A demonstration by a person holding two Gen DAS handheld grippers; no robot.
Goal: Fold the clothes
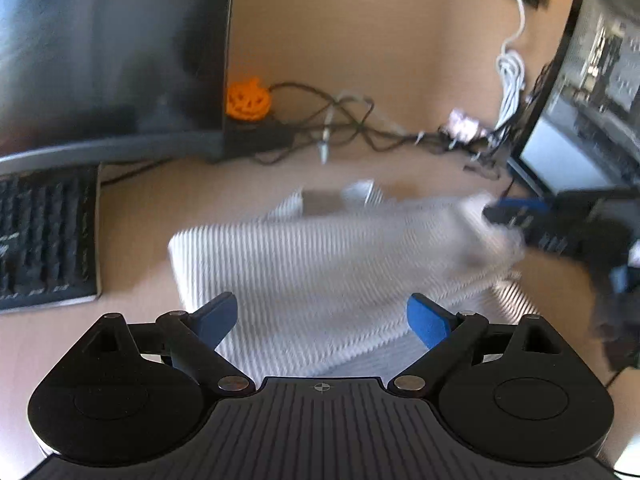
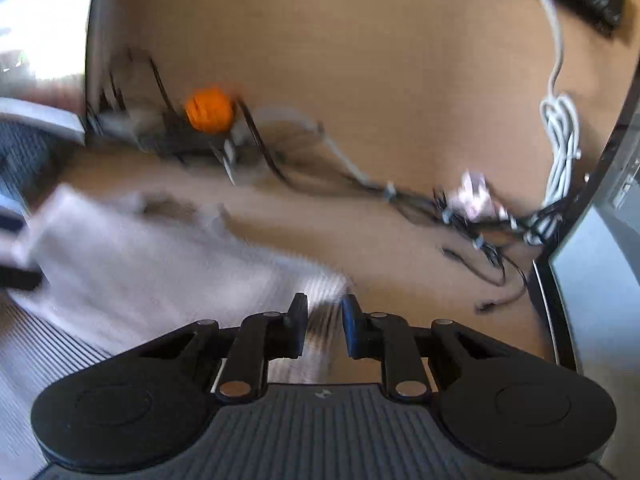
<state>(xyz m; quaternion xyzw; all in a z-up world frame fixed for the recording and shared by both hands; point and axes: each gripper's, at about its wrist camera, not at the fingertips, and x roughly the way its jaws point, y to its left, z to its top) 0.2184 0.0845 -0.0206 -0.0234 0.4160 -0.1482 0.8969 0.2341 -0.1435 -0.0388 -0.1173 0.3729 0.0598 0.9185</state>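
A white ribbed garment (image 1: 320, 256) lies on the wooden desk (image 1: 360, 40), partly folded, with its right corner raised. My left gripper (image 1: 322, 308) hangs open over the garment's near part, its blue pads wide apart and nothing between them. My right gripper (image 1: 500, 214) comes in from the right and pinches that raised corner. In the right wrist view the right gripper (image 2: 325, 304) has its jaws close together with a strip of the ribbed garment (image 2: 140, 256) between them. Both views are blurred.
A black keyboard (image 1: 44, 240) sits at the left, under a dark monitor (image 1: 112, 48). An orange pumpkin figure (image 1: 248, 100) and tangled dark cables (image 1: 352, 128) lie behind the garment. A second monitor (image 1: 592, 100) and a coiled white cable (image 1: 512, 80) stand at the right.
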